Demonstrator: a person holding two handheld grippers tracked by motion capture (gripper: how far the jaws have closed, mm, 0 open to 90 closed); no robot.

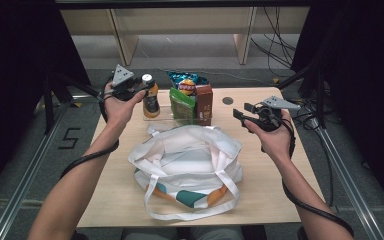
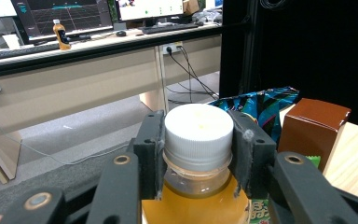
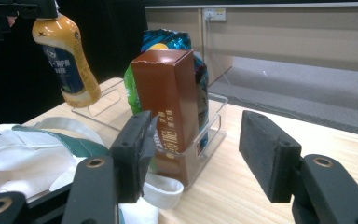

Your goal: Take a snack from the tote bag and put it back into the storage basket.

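Clear tray (image 3: 214, 122) holding brown box (image 3: 172, 93), snack bags (image 1: 186, 82)

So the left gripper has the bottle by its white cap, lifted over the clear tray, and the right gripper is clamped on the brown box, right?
Not quite. The right gripper holds nothing: in the right gripper view its jaws stand open, short of the brown box. The rest is right: the left gripper grips the bottle at its white cap above the clear tray.
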